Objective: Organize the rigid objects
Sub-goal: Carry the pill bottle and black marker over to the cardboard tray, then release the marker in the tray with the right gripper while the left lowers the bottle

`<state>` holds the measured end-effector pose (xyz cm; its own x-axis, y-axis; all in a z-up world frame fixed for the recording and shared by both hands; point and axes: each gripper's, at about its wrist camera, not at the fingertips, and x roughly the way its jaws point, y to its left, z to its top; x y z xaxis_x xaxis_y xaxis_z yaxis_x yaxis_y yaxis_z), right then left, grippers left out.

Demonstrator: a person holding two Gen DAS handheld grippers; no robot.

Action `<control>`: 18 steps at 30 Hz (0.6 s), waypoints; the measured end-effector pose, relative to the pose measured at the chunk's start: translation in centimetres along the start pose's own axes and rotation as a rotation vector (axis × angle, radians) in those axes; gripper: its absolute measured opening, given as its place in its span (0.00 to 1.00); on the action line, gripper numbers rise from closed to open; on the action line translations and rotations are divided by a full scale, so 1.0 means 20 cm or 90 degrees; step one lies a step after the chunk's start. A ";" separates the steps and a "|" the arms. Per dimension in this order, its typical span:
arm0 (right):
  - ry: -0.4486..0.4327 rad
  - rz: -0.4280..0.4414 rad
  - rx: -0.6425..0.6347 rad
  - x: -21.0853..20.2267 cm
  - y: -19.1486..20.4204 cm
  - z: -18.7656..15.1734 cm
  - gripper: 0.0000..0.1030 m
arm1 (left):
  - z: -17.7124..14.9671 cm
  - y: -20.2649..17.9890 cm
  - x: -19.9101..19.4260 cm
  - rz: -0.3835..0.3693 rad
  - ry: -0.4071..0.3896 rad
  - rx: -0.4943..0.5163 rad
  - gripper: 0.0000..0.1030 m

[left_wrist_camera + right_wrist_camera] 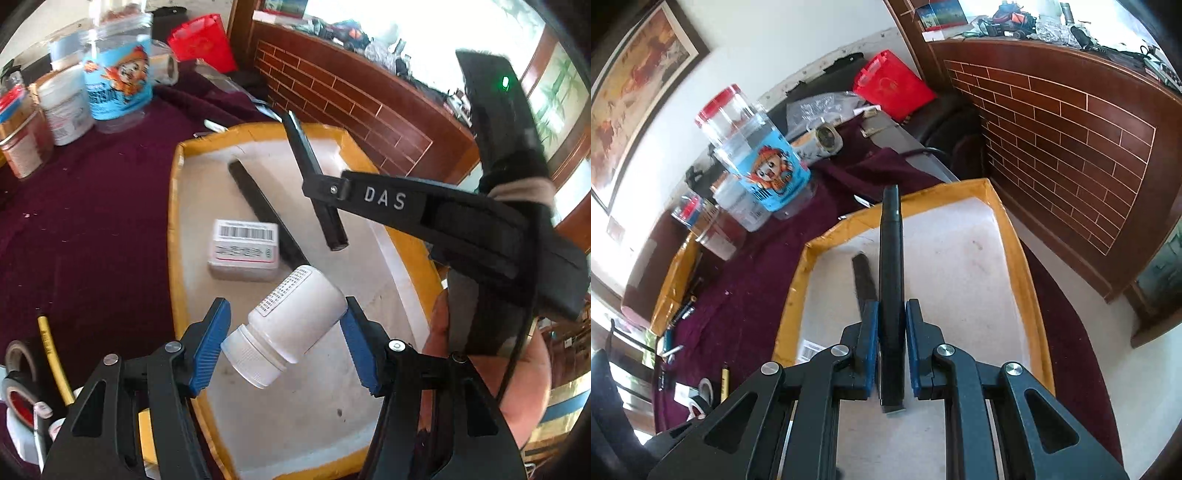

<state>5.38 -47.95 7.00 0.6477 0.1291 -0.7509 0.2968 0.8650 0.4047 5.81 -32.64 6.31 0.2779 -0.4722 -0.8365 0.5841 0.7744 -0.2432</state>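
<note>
My left gripper (286,341) is shut on a white pill bottle (286,330), held tilted above a yellow-rimmed tray (176,206) with a white floor. A small white box with a barcode (243,249) and a long black bar (264,214) lie in the tray. My right gripper (891,349) is shut on a second long black bar (891,266), held above the tray (1019,243). In the left wrist view the right gripper (332,192) holds that bar (314,173) over the tray's far side. The first bar also shows in the right wrist view (863,280).
A dark red cloth (92,206) covers the table. Jars and bottles, one with a blue cartoon label (118,81), stand at the back left. Tape rolls (18,373) and a yellow pen (51,354) lie left of the tray. A brick-pattern wooden panel (1052,140) stands behind it.
</note>
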 end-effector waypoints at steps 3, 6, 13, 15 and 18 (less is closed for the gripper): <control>0.012 -0.016 -0.010 0.02 -0.01 -0.01 0.13 | 0.00 0.00 0.06 0.010 0.010 0.004 0.58; 0.029 -0.020 -0.025 0.03 -0.01 -0.02 0.13 | -0.01 0.00 0.09 0.011 0.020 0.002 0.58; 0.069 -0.029 -0.083 0.08 0.05 -0.06 0.13 | -0.02 0.01 0.13 0.018 0.026 0.002 0.58; 0.070 -0.036 -0.081 0.08 0.04 -0.06 0.13 | -0.01 0.01 0.14 0.022 0.026 0.003 0.58; 0.068 -0.041 -0.074 0.08 0.02 -0.06 0.13 | -0.02 -0.01 0.14 0.030 0.022 0.009 0.58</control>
<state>5.68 -46.74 5.38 0.5501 0.1169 -0.8269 0.2482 0.9225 0.2956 6.22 -33.92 3.78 0.2791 -0.4208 -0.8632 0.5822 0.7890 -0.1964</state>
